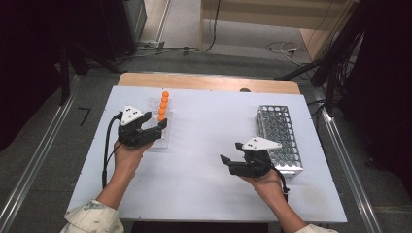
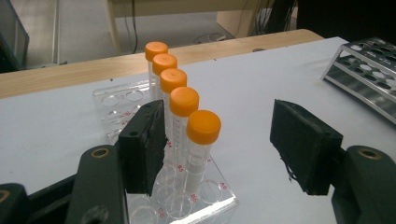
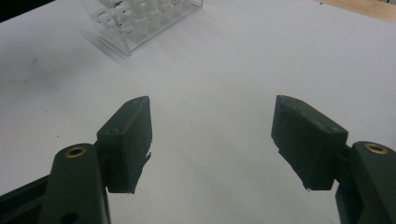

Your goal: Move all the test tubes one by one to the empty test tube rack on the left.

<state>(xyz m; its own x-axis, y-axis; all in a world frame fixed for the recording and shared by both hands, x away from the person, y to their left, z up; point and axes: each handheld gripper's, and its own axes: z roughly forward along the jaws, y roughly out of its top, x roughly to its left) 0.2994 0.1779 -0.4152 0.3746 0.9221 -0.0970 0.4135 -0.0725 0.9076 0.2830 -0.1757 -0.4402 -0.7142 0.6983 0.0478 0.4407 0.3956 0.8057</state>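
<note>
Left fingers: my left gripper stood with its jaws apart, the pads pressing on nothing; the nearest orange-capped tube rose just inside the left-hand pad, close to it, contact not clear.

Right fingers: my right gripper was spread wide over bare white table, holding nothing.

Why so held: I judged the left jaws were spaced to straddle one tube at the row's near end; the right hand waited near the metal rack, probably the place the tubes were bound for.

Task's thing, place: five orange-capped tubes stood in one row in the clear plastic rack, on the table's left side, right at my left gripper.

Long axis: each tube stood upright, its long axis vertical, cap up, the lower end seated in a hole of the clear rack; the row itself ran away from me toward the table's far edge.

Why so placed: the rack's holes kept the tubes apart and erect, so that a jaw could pass on either side of a cap.

Outward: the metal rack lay on the table's right side, just beyond my right gripper, its holes looking vacant and well apart from the clear rack.
</note>
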